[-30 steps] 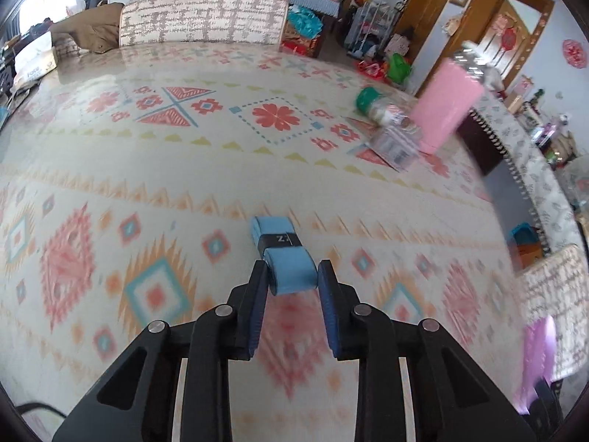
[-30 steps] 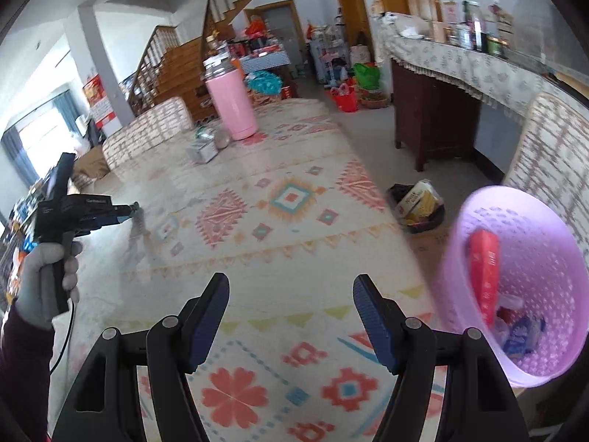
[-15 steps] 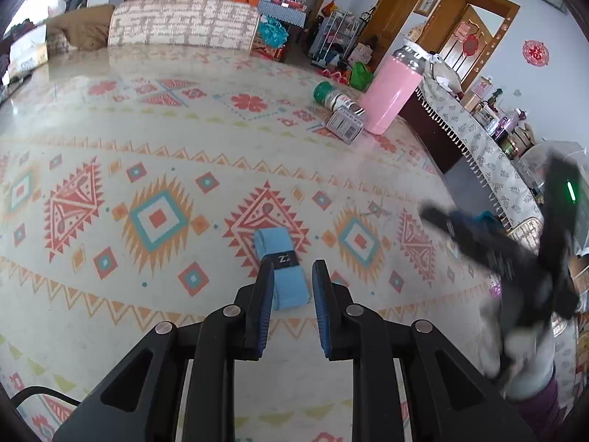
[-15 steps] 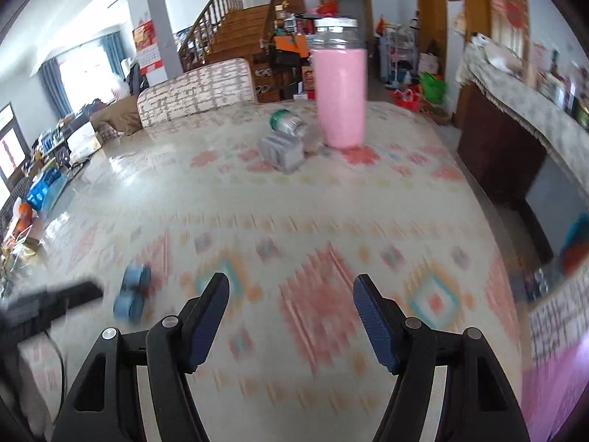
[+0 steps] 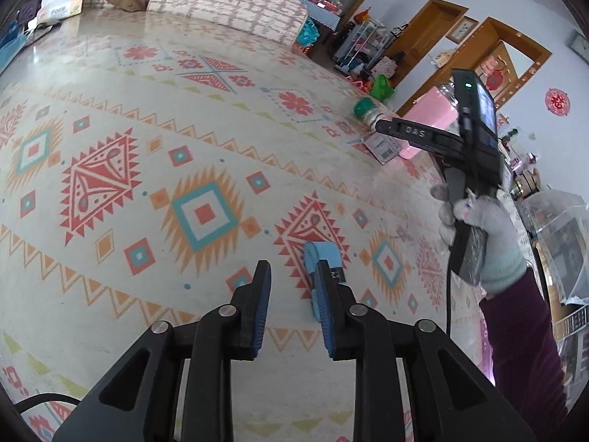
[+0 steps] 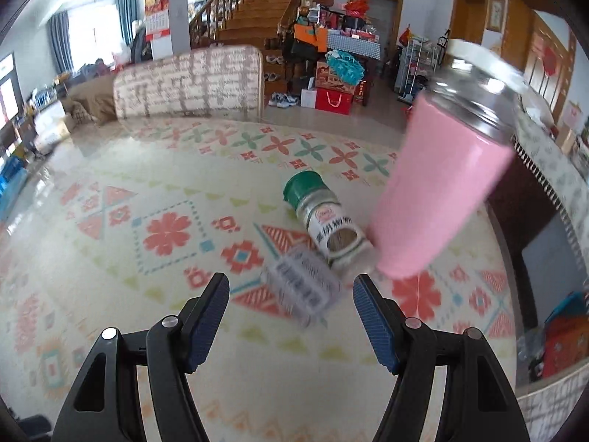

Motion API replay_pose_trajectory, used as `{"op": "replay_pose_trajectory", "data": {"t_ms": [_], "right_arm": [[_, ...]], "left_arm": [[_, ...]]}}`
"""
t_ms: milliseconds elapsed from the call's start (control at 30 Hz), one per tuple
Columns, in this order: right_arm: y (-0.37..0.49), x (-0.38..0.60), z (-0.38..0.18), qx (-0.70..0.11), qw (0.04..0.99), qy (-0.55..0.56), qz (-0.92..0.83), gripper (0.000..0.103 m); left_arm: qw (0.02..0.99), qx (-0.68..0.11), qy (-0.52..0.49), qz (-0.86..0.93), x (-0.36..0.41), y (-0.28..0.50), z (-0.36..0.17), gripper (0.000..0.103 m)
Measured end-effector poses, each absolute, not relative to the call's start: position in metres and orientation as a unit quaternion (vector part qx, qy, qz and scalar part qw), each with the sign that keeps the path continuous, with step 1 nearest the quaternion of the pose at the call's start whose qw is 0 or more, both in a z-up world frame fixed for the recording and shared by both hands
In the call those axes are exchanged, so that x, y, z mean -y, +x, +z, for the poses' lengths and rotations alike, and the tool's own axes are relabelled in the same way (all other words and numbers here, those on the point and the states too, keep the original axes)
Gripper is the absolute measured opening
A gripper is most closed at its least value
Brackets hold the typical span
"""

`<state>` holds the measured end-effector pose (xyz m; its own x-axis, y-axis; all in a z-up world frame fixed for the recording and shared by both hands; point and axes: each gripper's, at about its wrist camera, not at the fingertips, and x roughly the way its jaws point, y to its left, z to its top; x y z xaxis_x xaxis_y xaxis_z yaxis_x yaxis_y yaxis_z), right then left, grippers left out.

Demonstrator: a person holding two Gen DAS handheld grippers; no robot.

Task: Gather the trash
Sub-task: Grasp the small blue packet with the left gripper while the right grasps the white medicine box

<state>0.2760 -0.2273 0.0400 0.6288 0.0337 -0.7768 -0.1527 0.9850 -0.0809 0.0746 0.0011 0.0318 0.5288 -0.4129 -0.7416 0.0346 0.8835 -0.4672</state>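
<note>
Blue roll [image 5: 324, 258], soft-looking foam or tape with a black label band, lies on the tablecloth [image 5: 110, 147] just off my left gripper [image 5: 294, 294], at about 1 o'clock from the gap. Left jaws are opening and nothing sits between them; the roll is outside the right-hand finger [image 5: 325, 309], which covers part of it, so I can't tell if they touch. My read: light, squashy, won't slip on ribbed pads, no breakage risk. I'd take it across the short width near the band, after shifting toward 1 o'clock to centre it. Right gripper [image 6: 291, 294] is released, jaws wide, empty. Dead ahead at 12 o'clock a small barcode box [image 6: 302, 291], motion-blurred, lies beyond the tips. Behind it at 1 o'clock a green-capped jar [image 6: 327, 221] lies on its side, close against the pink tumbler [image 6: 441, 191], which stands at 2 o'clock. Box looks like thin card: light, crushable, grip flat faces gently. Jar looks like clear plastic or glass, can't tell which; round and smooth, so it may roll. I'd grab mid-body across the label, not the cap. Tumbler is probably not trash; watch for knocking it. From the left camera, the right hand [image 5: 482, 235], gloved, holds its tool at 3 o'clock.
</note>
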Motion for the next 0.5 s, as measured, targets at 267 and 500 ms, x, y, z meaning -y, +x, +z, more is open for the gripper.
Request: {"op": "replay_pose_trajectory", "data": {"t_ms": [267, 500], "right_arm": [[0.3, 0.21, 0.013, -0.455, 0.88, -0.132, 0.04, 0.068], [0.272, 0.221, 0.023, -0.465, 0.881, -0.081, 0.043, 0.037]], "left_arm": [[0.849, -0.47, -0.207, -0.121, -0.005, 0.076, 0.028, 0.035], [0.849, -0.472, -0.207, -0.118, -0.005, 0.078, 0.026, 0.037]]}}
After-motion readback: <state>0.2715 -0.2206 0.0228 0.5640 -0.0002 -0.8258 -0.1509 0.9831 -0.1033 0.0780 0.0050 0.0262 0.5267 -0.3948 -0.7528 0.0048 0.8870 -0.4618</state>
